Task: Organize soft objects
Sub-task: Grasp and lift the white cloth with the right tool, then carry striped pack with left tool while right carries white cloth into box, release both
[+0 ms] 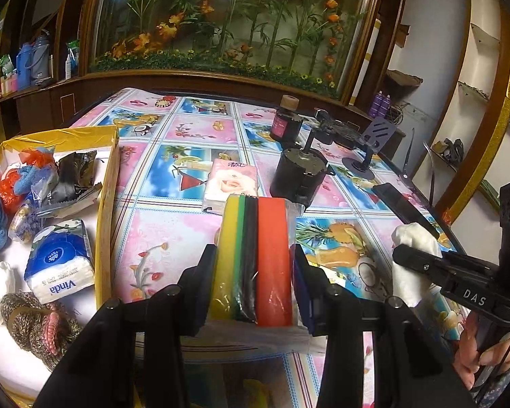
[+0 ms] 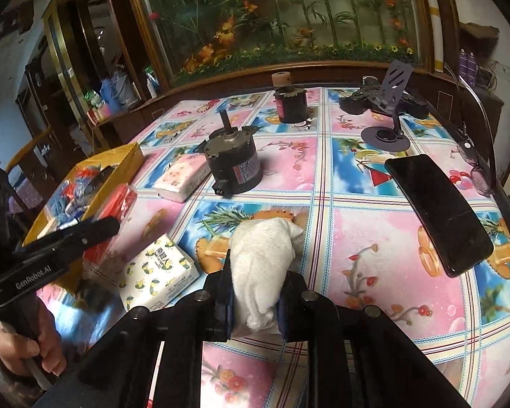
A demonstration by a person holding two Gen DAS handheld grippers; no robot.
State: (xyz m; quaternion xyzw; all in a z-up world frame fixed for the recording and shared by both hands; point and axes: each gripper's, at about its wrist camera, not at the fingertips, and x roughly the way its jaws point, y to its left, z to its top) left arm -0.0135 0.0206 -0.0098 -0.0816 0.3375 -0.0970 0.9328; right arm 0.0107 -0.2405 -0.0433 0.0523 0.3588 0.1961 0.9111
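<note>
Floral worktop (image 1: 173,238): left tool (image 1: 255,268) clamped on sponge pack (image 1: 255,255); box (image 1: 107,204) left, tissue pack (image 1: 231,183) and motor (image 1: 299,176) ahead. Right view: right tool (image 2: 255,289) clamped on white cloth (image 2: 261,258); phone (image 2: 435,207) right, lemon tissue pack (image 2: 156,272) left.

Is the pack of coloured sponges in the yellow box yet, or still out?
Out: the sponge pack sits between the left gripper jaws, right of the yellow box.

Two black motors (image 2: 233,166) (image 2: 290,103), phone (image 2: 437,210), purple phone stand (image 2: 389,115), glasses (image 2: 474,166) on patterned tablecloth (image 2: 374,238).
</note>
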